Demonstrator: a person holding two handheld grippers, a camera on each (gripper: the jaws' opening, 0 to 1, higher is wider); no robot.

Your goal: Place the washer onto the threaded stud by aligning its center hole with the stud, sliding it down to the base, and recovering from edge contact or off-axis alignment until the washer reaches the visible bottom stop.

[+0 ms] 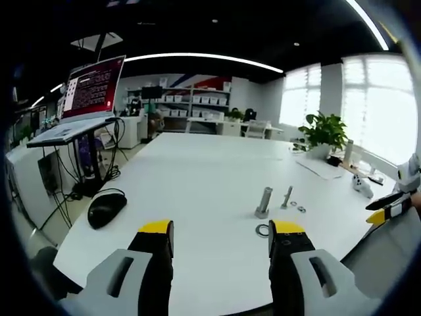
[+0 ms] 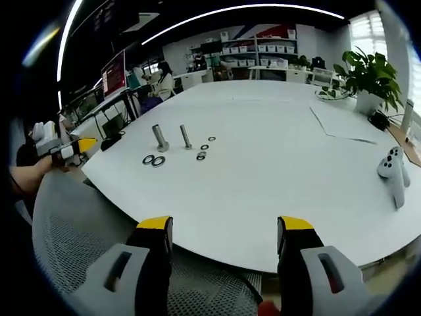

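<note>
Both grippers' yellow-tipped fingers spread open and empty, small dark metal ring washer flat on white desk, just beside left gripper right fingertip.

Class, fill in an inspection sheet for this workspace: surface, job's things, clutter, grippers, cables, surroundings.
Surface: white table, mostly bare.
Job's things: two upright studs, the thicker on a base; loose washers lying flat beside them, none on a stud.
Clutter: black mouse, white controller, paper sheet, potted plant.
Grippers: left gripper and right gripper both open, empty, short of the studs.
Cables: bundle hanging below the laptop stand.
Surroundings: office, shelves, laptop, bright windows.
</note>
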